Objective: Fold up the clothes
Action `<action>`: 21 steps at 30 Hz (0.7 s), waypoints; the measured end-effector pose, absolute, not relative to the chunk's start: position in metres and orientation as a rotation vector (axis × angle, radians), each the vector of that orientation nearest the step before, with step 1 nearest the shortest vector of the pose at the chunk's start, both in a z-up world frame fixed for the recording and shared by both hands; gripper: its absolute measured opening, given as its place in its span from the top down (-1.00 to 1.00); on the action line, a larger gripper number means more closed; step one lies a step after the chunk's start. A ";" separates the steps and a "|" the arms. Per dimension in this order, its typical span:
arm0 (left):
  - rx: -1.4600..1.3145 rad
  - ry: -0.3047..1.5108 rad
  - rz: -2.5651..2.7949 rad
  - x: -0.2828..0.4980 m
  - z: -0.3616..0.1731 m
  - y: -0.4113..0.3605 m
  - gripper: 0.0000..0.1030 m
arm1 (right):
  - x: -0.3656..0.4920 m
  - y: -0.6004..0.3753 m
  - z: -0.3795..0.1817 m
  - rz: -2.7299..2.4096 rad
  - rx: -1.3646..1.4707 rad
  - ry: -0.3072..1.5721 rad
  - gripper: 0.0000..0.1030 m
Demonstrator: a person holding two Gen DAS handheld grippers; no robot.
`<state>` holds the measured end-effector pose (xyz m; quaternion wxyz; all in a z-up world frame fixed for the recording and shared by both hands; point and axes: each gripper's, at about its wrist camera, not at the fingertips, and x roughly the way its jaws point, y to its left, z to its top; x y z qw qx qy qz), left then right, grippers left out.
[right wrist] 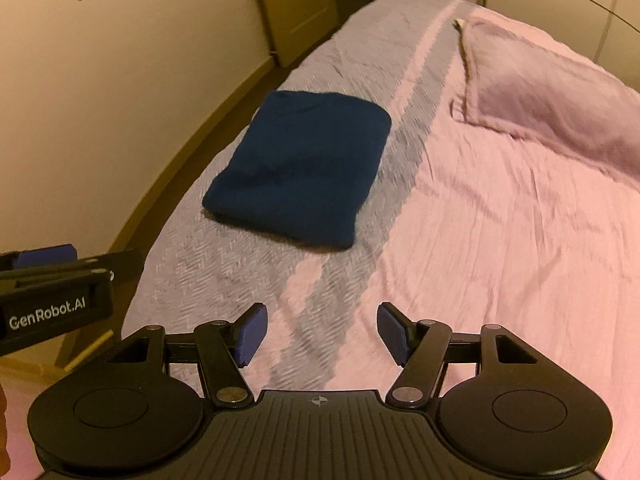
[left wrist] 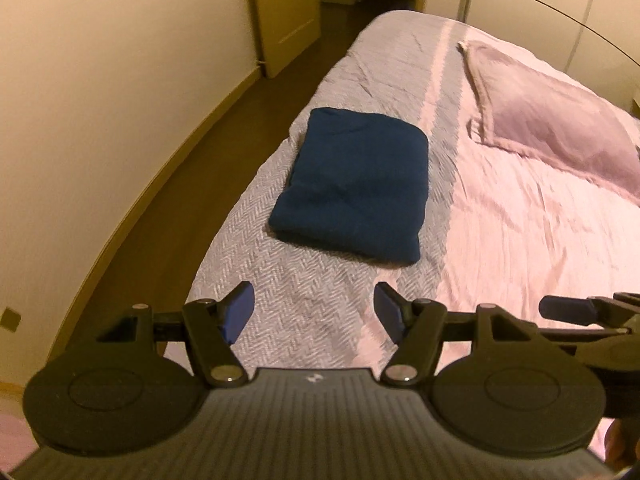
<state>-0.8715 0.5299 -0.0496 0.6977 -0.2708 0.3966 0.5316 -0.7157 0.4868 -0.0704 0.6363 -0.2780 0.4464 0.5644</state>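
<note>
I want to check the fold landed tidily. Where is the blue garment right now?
In both wrist views the folded blue garment lies flat on the bed's grey herringbone strip, near the wall-side edge, left of the pink pillow, ahead of both open claws.

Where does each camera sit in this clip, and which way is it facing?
Left wrist: on the left gripper, looking forward over its open fingers along the bed at the folded navy garment; the right gripper juts in at right.
Right wrist: on the right gripper, fingers open, facing the same way; the left gripper juts in at left.
Shared: both see the garment, the pillow and the doorway beyond, so the grippers hover side by side, holding nothing.
</note>
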 end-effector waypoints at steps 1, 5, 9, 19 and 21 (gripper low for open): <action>-0.615 0.879 1.204 -0.868 -0.049 0.529 -0.22 | -0.710 0.489 -0.069 1.308 -0.643 1.015 -0.25; -0.656 0.866 1.266 -0.855 -0.049 0.527 -0.22 | -0.694 0.496 -0.068 1.377 -0.680 0.998 -0.25; -0.690 0.855 1.313 -0.843 -0.052 0.526 -0.22 | -0.681 0.502 -0.070 1.431 -0.714 0.989 -0.25; -0.744 0.812 1.366 -0.809 -0.066 0.530 -0.22 | -0.641 0.523 -0.082 1.512 -0.773 0.958 -0.25; -0.745 0.798 1.379 -0.803 -0.069 0.533 -0.22 | -0.633 0.528 -0.083 1.522 -0.779 0.950 -0.25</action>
